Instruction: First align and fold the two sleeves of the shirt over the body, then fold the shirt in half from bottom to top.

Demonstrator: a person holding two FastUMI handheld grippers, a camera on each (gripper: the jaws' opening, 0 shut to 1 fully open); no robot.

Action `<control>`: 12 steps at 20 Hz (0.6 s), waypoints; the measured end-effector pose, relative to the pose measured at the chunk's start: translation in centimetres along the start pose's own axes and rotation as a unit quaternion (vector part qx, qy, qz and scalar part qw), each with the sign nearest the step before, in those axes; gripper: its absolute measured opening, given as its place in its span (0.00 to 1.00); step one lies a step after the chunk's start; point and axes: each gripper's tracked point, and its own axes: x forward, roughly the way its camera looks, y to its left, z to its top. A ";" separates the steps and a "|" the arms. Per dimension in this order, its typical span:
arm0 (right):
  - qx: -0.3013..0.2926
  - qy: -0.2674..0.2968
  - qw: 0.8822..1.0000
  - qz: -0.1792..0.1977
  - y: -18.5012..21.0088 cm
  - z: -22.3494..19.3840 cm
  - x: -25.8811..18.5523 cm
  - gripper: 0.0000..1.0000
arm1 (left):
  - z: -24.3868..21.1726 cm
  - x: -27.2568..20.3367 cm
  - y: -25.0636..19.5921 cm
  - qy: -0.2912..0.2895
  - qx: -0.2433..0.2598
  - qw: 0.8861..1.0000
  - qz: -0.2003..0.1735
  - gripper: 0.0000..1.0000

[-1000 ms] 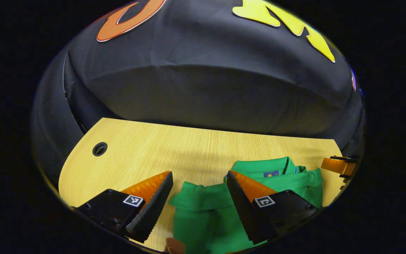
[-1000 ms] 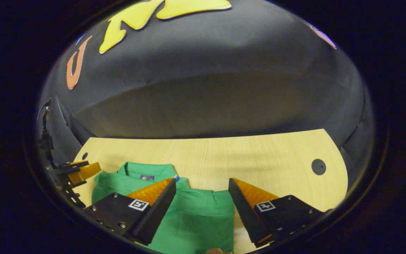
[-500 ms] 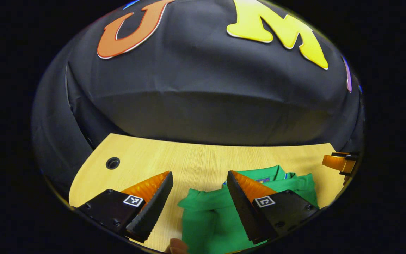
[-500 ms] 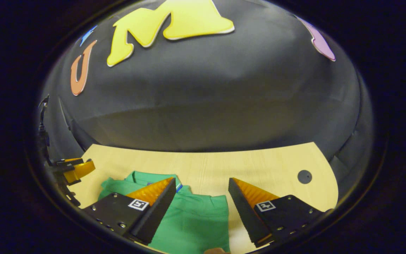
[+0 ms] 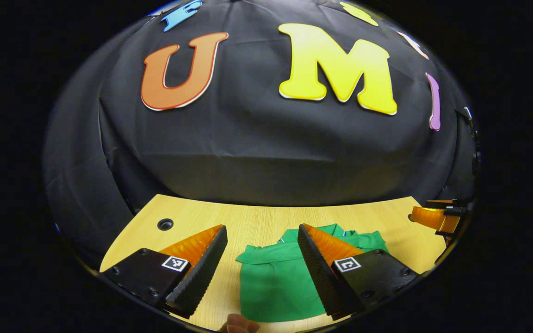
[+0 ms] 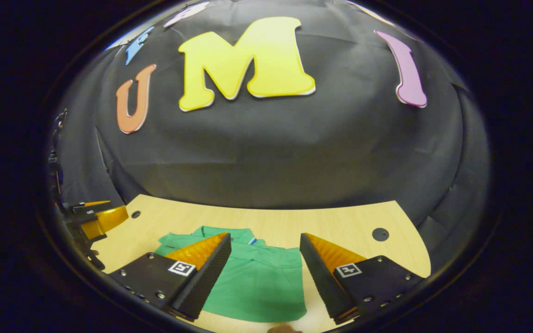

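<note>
Shirt (image 5: 275, 286) lies folded on surface (image 5: 257, 222); both tongs (image 5: 262, 259) (image 6: 265, 263) wide open, empty. Check edges align b4 finishing.

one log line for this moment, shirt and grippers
shirt: folded, flat on table | left hand-held gripper: open, above shirt | right hand-held gripper: open, above shirt

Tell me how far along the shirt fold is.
Looks finished: the green polo shirt lies on the wooden table as a compact rectangle, collar at the far edge. Both tongs, left and right, are open, holding nothing. Nothing visibly left.
</note>
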 end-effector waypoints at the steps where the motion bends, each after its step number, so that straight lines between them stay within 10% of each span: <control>1: -0.004 -0.009 1.000 0.000 0.3 0.1 -1.6 0.94 | 0.0 -1.4 -0.2 -0.008 0.001 1.000 -0.003 0.99; 12: -0.027 -0.070 0.997 -0.012 2.4 -3.1 -18.3 0.94 | -1.7 -16.2 -1.2 -0.074 0.017 0.997 -0.027 0.98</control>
